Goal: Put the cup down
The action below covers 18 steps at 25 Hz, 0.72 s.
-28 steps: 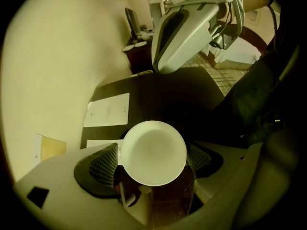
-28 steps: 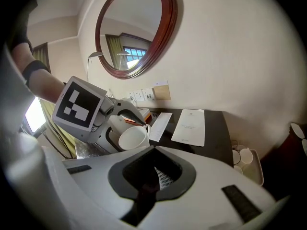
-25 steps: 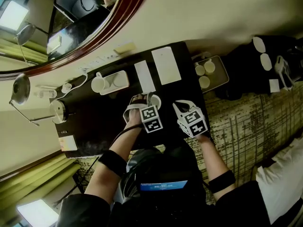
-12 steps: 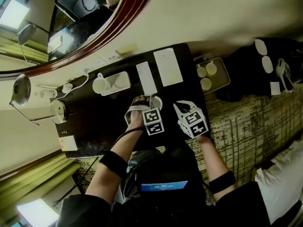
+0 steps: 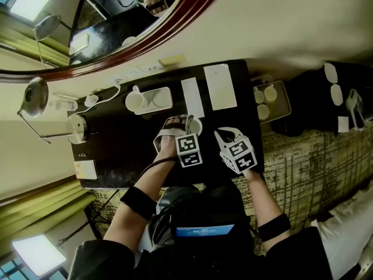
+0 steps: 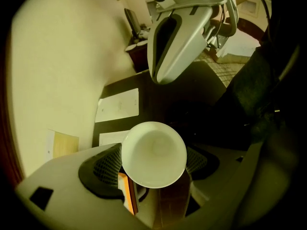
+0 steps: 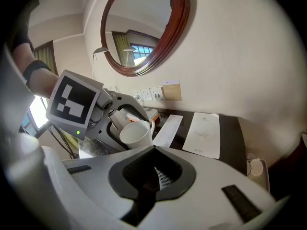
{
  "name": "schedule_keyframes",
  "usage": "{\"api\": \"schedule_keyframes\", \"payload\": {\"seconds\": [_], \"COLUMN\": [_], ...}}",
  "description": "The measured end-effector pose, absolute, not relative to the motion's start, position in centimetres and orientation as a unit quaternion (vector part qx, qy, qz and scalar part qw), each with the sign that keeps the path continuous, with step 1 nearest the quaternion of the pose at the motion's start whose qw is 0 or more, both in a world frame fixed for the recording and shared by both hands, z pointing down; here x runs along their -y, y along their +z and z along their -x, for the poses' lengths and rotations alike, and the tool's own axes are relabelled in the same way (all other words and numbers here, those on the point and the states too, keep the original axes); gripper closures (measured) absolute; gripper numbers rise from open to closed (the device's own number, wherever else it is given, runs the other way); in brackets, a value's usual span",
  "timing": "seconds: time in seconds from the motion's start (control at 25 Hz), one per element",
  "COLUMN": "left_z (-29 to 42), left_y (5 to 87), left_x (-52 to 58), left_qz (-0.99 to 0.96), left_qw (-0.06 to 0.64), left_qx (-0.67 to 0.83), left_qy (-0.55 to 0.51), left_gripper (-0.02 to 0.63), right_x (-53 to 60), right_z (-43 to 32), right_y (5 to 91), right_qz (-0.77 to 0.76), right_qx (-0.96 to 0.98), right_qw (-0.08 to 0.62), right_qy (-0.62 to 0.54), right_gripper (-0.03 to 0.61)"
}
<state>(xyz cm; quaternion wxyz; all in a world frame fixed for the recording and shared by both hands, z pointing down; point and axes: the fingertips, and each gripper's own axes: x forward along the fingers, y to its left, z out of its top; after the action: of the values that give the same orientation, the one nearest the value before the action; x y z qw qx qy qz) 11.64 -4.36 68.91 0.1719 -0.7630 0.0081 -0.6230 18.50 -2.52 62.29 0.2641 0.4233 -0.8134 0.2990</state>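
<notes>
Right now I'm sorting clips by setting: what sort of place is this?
Probably a hotel room: a dark desk against the wall bearing a tray with a mug, an oval wood-framed wall mirror above it, and patterned carpet.

Mirror (image 5: 87,22), lamp (image 5: 34,93), white papers (image 5: 220,86)

Wht cup (image 6: 153,155); blk desk (image 5: 122,150)

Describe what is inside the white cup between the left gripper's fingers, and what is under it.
The cup is empty: its bare white bottom shows. The left gripper's fingers have just been closing on it. Whatever lies underneath is covered.
</notes>
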Motion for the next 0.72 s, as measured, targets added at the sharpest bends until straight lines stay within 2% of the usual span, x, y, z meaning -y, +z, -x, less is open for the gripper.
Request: {"api": "schedule_keyframes", "payload": {"seconds": [0.72], "left_z": [-3.7], "left_y": [64.1], "left_x": [17.2], "left_qz": [0.74], "left_qw": [0.209], "left_qx": [-0.062], "left_qy": [-0.637], "left_gripper": [0.236], "right_x": [7.4], "right_z": [-8.0], "right_y": [60.1], "right_qz": [-0.339], "right_qx": [0.862], "right_qw": [0.275], "right_qy": [0.259], "right_gripper": [0.577]}}
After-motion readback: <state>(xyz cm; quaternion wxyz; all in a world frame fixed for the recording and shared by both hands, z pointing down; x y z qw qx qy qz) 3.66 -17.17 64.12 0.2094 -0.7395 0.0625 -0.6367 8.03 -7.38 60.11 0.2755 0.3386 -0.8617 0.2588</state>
